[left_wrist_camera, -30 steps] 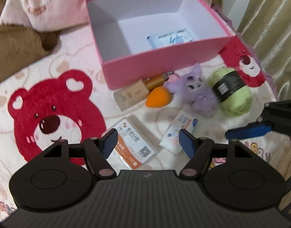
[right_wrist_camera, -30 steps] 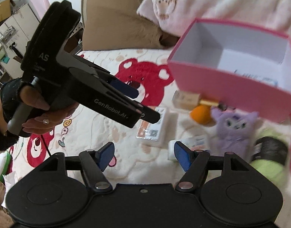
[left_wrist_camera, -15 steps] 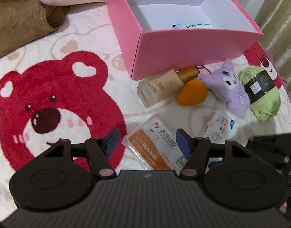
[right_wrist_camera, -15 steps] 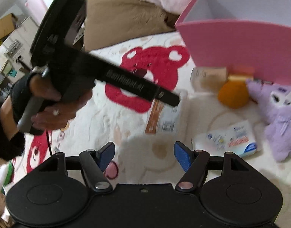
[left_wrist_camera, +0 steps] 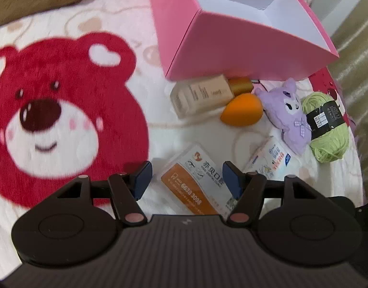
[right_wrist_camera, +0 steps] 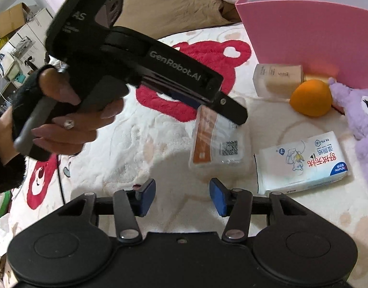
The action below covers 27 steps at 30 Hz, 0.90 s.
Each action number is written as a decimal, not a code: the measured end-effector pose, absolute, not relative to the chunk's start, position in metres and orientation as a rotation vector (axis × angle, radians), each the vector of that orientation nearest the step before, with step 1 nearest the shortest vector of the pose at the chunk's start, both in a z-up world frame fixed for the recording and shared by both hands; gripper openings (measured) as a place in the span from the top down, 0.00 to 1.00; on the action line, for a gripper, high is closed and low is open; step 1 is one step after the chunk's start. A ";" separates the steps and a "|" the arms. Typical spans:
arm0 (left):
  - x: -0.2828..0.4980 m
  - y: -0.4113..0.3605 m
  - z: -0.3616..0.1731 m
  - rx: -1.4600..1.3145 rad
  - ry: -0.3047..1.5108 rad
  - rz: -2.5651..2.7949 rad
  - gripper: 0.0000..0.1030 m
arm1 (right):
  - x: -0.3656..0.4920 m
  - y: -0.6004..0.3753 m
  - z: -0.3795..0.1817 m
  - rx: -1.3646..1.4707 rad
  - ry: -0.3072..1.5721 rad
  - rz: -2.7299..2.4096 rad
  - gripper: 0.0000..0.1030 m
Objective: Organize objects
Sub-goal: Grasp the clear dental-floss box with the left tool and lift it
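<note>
A soft white blanket (left_wrist_camera: 116,7) printed with a big red bear face (left_wrist_camera: 56,110) fills the left of the left wrist view, and no loose item lies on that side. Nearest the camera, the left gripper (left_wrist_camera: 186,177) points steeply down with its blue pads spread, one on each side of a flat orange and white packet (left_wrist_camera: 196,177) that lies on the blanket; the pads appear to straddle it without pressing yet. In the right wrist view a hand (right_wrist_camera: 71,120) holds that same gripper, whose tip hangs right above the packet's far end. To the packet's right lies a white wipes pack (right_wrist_camera: 301,165) with a blue corner. Farther back, left to right, lie a beige bottle (left_wrist_camera: 200,96) with a gold cap, an orange sponge egg (left_wrist_camera: 241,110) touching it, a purple plush toy (left_wrist_camera: 289,115) and a green yarn ball (left_wrist_camera: 328,127). Behind them stands the open pink box (left_wrist_camera: 232,48), its white inside mostly bare from this angle. The right gripper (right_wrist_camera: 182,198) hangs low over bare blanket near the wipes pack, its jaws closing with nothing between them. The step in hand looks like picking up the packet for the box. To do it well, the left pads should settle low enough to catch the packet's thin long edges, close squarely so the slick wrapper does not skid or fold, then lift straight before swinging right and far to the box. The right gripper should keep clear of that path.
</note>
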<state>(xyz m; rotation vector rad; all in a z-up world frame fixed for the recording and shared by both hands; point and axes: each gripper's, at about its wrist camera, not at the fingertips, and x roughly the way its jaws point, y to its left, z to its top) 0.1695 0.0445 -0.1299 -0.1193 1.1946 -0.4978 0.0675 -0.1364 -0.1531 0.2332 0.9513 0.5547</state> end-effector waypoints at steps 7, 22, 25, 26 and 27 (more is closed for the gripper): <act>0.150 0.051 -0.133 -0.221 1.270 -0.434 0.40 | 0.070 -0.143 -0.158 0.203 0.997 0.449 0.45; 0.128 0.058 -0.139 -0.329 1.180 -0.412 0.47 | 0.064 -0.140 -0.157 0.067 0.920 0.387 0.27; 0.123 0.055 -0.141 -0.360 1.215 -0.434 0.48 | 0.062 -0.133 -0.158 0.014 0.907 0.365 0.21; 0.121 0.055 -0.142 -0.374 1.234 -0.439 0.48 | 0.061 -0.132 -0.158 -0.001 0.902 0.355 0.20; 0.119 0.055 -0.143 -0.400 1.255 -0.440 0.48 | 0.061 -0.132 -0.158 -0.014 0.898 0.345 0.19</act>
